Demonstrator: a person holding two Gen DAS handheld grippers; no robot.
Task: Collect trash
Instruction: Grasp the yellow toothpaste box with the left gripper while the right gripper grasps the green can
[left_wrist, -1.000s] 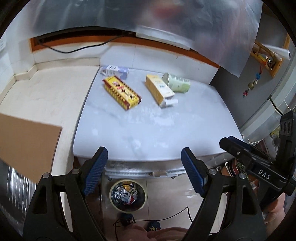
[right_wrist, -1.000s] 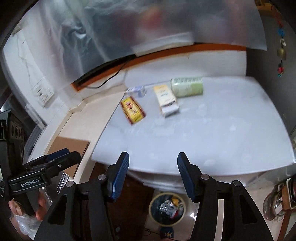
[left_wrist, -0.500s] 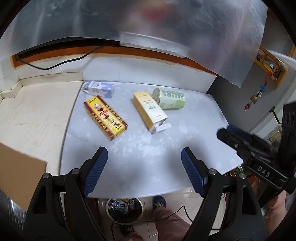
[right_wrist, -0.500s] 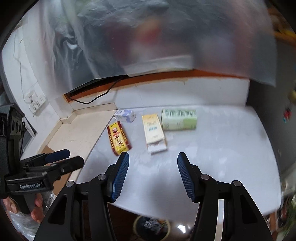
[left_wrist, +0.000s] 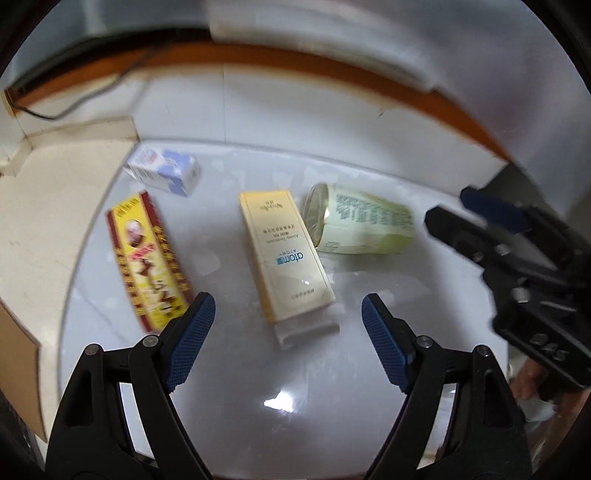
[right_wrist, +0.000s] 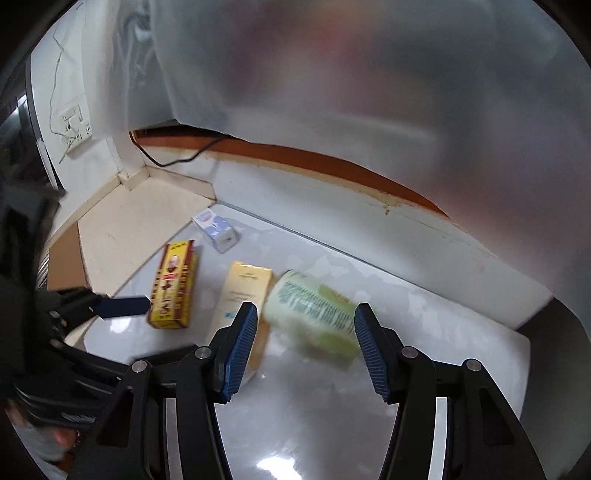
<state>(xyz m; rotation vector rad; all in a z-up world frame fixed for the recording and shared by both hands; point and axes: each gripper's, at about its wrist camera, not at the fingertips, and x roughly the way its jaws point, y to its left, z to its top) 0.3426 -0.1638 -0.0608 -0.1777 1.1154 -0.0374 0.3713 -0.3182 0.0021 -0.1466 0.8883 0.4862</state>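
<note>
Several pieces of trash lie on a white table (left_wrist: 280, 384). A pale yellow box (left_wrist: 286, 254) lies in the middle, a pale green can (left_wrist: 362, 225) on its side to its right, a red and yellow box (left_wrist: 147, 258) to its left, and a small white and blue carton (left_wrist: 164, 170) at the back. My left gripper (left_wrist: 288, 325) is open and empty just short of the yellow box. My right gripper (right_wrist: 304, 345) is open, its jaws either side of the green can (right_wrist: 314, 314), not touching it. The yellow box (right_wrist: 242, 299) lies left of that can.
A white wall with an orange-brown strip (left_wrist: 332, 74) runs behind the table. A beige floor (left_wrist: 48, 206) and a brown cardboard sheet (left_wrist: 16, 369) lie to the left. A wall socket (right_wrist: 75, 125) and black cable (right_wrist: 177, 158) are at the back left.
Both grippers have moved forward and down over the table towards the trash. The right gripper now straddles the green can. The bin below the table has left the views.
</note>
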